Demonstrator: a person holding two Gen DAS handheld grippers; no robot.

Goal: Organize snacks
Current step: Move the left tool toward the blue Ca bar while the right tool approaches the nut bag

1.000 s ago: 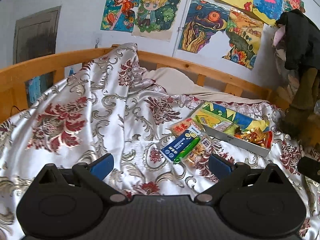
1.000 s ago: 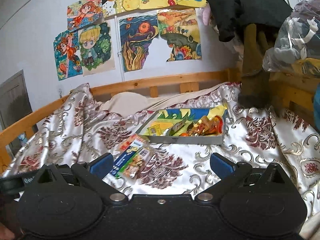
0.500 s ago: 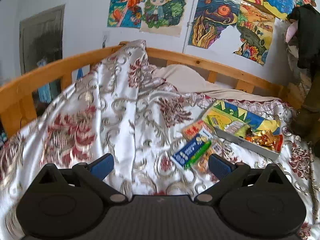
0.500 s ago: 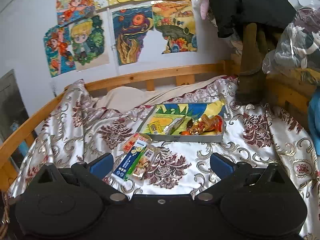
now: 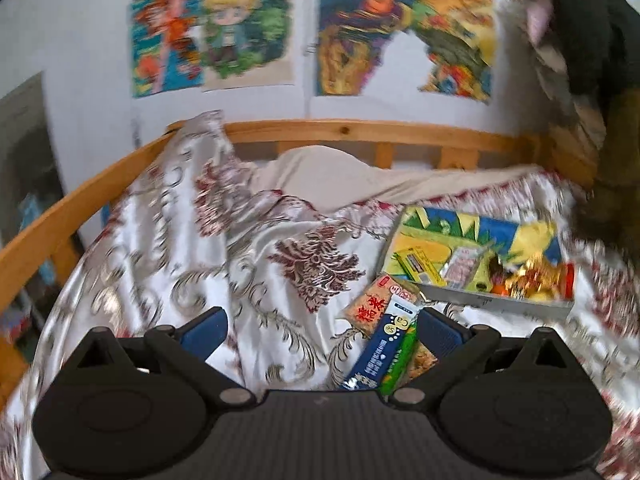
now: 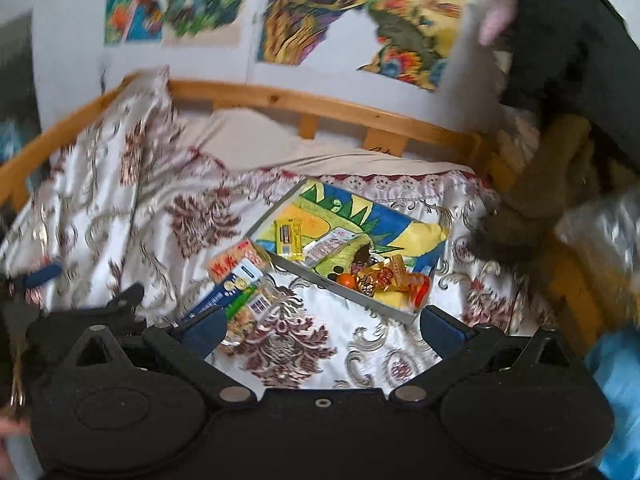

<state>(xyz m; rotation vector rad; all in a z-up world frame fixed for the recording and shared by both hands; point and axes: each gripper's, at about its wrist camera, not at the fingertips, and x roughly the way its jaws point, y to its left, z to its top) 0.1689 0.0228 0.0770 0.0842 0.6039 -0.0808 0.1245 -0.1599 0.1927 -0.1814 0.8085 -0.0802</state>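
A shallow box with a bright cartoon bottom lies on the bed, holding a yellow bar, a pale packet and gold and orange sweets. Beside its near left corner lie loose snacks: an orange packet, a blue tube box, a green stick and a clear nut bag. My left gripper is open, its right finger over the loose pile. My right gripper is open above the cloth in front of the box.
The bed has a silver and maroon patterned cover and a wooden rail around it. Drawings hang on the wall. Dark clothes and a plush toy hang at the right. The left gripper's body shows at the right view's left edge.
Both grippers have swung and moved in towards the snacks; the views are blurred. The loose pile now sits by the left gripper's right finger, and the box fills more of the right view.
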